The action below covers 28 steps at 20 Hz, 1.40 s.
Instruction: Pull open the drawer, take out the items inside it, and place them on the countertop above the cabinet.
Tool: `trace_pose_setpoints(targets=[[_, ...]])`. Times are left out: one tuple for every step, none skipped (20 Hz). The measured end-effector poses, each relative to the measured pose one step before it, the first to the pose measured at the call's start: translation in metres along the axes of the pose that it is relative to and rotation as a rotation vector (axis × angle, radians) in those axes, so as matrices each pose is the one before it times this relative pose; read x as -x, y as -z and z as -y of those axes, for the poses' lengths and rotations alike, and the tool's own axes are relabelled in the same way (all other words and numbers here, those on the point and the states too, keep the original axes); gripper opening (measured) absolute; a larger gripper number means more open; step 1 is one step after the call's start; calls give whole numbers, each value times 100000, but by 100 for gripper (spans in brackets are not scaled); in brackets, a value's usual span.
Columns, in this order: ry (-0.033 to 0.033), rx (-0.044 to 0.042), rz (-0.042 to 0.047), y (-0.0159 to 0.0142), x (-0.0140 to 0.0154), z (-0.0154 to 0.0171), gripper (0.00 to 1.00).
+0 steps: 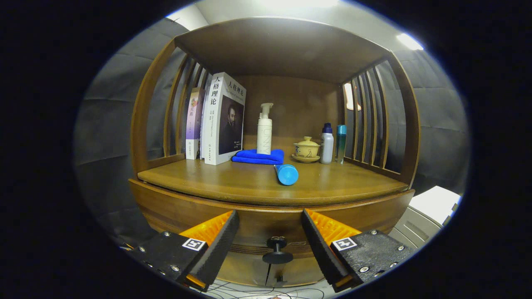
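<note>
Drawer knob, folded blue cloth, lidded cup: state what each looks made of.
Drawer knob, between the open gripper fingers: dark, matte, likely metal or plastic; the look leaves it open.
Folded blue cloth under the pump bottle: soft, fuzzy pile, probably microfibre.
Lidded cup on its saucer: glossy pale-yellow glaze, seemingly ceramic.

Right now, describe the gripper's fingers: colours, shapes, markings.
The gripper has two wedge-shaped fingers, each with a black ribbed pad on its inner face and an orange ridged body behind. Each finger sits on a flat black plate fixed with silver screws, and each plate carries a small square black-and-white marker. No cables show on the gripper itself.
</note>
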<state>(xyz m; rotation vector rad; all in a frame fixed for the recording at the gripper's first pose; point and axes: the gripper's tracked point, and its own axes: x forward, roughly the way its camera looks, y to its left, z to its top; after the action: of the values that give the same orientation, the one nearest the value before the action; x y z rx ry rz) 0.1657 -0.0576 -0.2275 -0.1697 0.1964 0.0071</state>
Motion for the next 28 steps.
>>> trace_pose_setpoints(targets=[[699, 398, 549, 14, 160, -32, 95], [262, 643, -135, 55, -379, 55, 95], [164, -419, 70, -117, 77, -15, 95], [-11, -967, 539, 5, -72, -64, 95], [-56, -408, -704, 102, -44, 8, 95], [237, -416, -2142, 340, 100, 291, 95], [-1833, -801, -2885, 460, 554, -40, 95], [-3724, -936, -157, -408, 883, -503, 95], [-1717, -532, 2087, -928, 1079, 47, 95], [437, -552, 1934, -1132, 1194, 647, 95], [567, -1678, 1208, -1370, 1241, 647, 95], [-68, -2331, 1054, -1545, 1107, 332, 95], [-775, -1795, 1961, -1965, 909, 221, 95], [-1923, -704, 3269, -2417, 694, 160, 95], [-1885, -93, 3546, -2494, 589, 139, 95], [-335, -224, 1296, -1911, 497, 475, 95], [31, -142, -168, -1597, 644, 516, 94], [78, 467, 200, -1485, 646, 333, 94], [29, 1162, 504, -1359, 448, 350, 94], [-407, 1764, 1109, -1263, 479, 272, 94], [29, 2401, 2866, -1312, 439, 276, 94], [-769, 3396, 2196, -984, 167, 226, 94], [-734, 3585, -926, -340, 465, 258, 94], [1146, 1926, -1118, 155, 865, 442, 94], [1125, -287, 879, -518, 944, 225, 94], [-162, -1558, 985, -527, 348, -359, 94], [-754, -2076, 752, -279, 772, -400, 94], [-486, -1692, 653, -110, 834, -243, 95]])
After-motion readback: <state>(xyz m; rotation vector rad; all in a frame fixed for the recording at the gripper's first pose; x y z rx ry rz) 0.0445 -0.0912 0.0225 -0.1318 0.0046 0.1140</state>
